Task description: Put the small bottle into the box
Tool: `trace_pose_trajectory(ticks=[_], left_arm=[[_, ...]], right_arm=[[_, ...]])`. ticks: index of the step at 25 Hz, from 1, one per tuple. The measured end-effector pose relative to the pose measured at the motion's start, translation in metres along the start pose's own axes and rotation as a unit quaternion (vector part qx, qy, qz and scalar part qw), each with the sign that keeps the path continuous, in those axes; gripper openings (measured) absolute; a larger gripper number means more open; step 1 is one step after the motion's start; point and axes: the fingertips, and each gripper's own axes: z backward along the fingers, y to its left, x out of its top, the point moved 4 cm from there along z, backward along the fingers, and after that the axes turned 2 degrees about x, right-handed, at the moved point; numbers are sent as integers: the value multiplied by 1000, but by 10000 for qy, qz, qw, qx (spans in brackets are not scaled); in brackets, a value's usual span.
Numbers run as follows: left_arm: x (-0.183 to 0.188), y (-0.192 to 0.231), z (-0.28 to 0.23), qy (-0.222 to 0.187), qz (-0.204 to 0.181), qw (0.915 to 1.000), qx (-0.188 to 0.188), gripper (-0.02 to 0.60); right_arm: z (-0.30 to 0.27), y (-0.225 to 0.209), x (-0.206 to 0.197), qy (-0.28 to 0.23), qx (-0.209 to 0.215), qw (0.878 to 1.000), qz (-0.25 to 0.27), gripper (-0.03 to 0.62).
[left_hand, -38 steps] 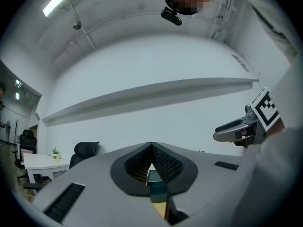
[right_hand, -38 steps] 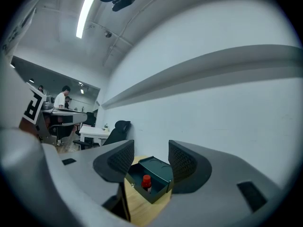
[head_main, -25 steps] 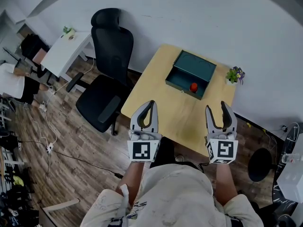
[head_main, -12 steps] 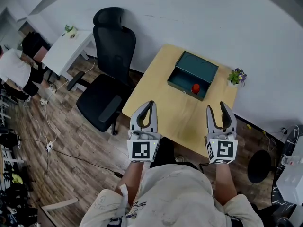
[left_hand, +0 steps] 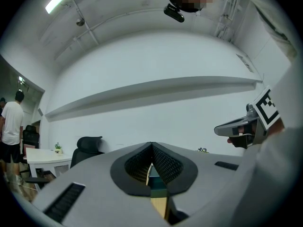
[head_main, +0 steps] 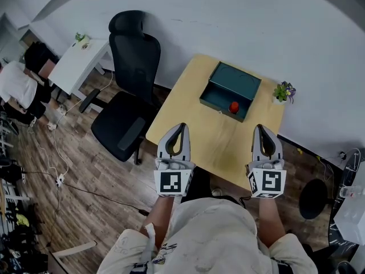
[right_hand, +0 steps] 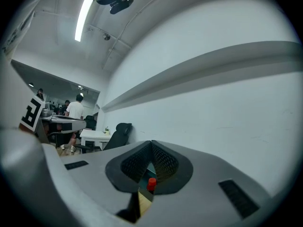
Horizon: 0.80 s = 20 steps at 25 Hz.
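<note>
Head view: wooden surface (head_main: 197, 133) straight ahead, green box (head_main: 238, 77) lying open at its far side. Small bottle (head_main: 233, 107) with a red cap stands inside the box, in the near-right part. Small plant (head_main: 283, 91) sits on the far right corner of the surface, just right of the box.

Left gripper (head_main: 181, 125) hovers over the near left edge of the surface, fingers pressed together at the tips, nothing between them. Right gripper (head_main: 263, 128) hovers over the near right edge, fingers closing to tip-to-tip contact, nothing pinched. Both are well apart from the box.

Right gripper view: red cap shows through the gap below the joined fingertips, far off.

Black office chair (head_main: 134, 67) stands left of the surface. White table (head_main: 80, 61) and a person (head_main: 17, 90) in a white shirt are at far left.
</note>
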Motion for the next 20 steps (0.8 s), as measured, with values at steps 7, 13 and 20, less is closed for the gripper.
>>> trace_pose_trajectory(ticks=[7,13,20], left_arm=[[-4,-6,-7,62,41,10000,-54,8],[-3,-11,-13,29,-25,9999,-114,8],[-7,-13,-16,104,-10,9998,-147,8]], right_arm=[[-3,-4,-5,120,36,9999,14,17],[-3,-9,-10,166,14,9999,-19,17],[-4,-11,-13,208,-15,9998,-44,17]])
